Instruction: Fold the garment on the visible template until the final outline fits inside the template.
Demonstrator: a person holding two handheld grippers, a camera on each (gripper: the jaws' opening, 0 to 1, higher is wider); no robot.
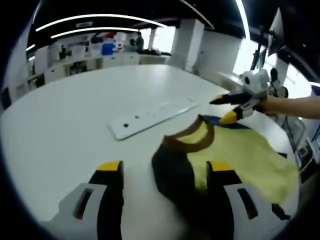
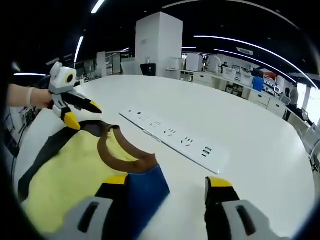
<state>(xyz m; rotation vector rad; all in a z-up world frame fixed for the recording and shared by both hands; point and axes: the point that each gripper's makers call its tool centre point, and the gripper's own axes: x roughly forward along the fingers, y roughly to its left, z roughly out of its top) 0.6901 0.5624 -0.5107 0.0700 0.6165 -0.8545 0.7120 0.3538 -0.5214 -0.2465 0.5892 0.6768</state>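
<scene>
Nearest the lens in the left gripper view, my left gripper [image 1: 165,172] rises with its yellow-tipped jaws spread wide, nothing between them but white table [image 1: 75,125] and the dark edge of the garment [image 1: 235,155]. That garment is a pale yellow top with a brown collar band [image 1: 187,137], a dark panel at one shoulder and a blue panel at the other. It lies flat on the table, spread out rather than folded, collar toward the power strip [image 1: 152,116]. Its long axis runs from the collar away toward the table's edge, body trailing off to the right in this view. Beyond the collar, my right gripper [image 1: 224,108] hangs just above the blue shoulder, jaws parted and holding nothing.

In the right gripper view, left to right: my left gripper [image 2: 84,115] hovers over the far shoulder with jaws apart; the garment [image 2: 70,170] spreads toward the lower left, brown collar band [image 2: 125,155] curving at its top; the blue panel [image 2: 142,192] lies against the left jaw of my right gripper [image 2: 167,186], whose jaws stand wide over bare table [image 2: 260,145]. The long white power strip [image 2: 175,137] lies just beside the collar, apart from it. I cannot make out a template outline on the table.
</scene>
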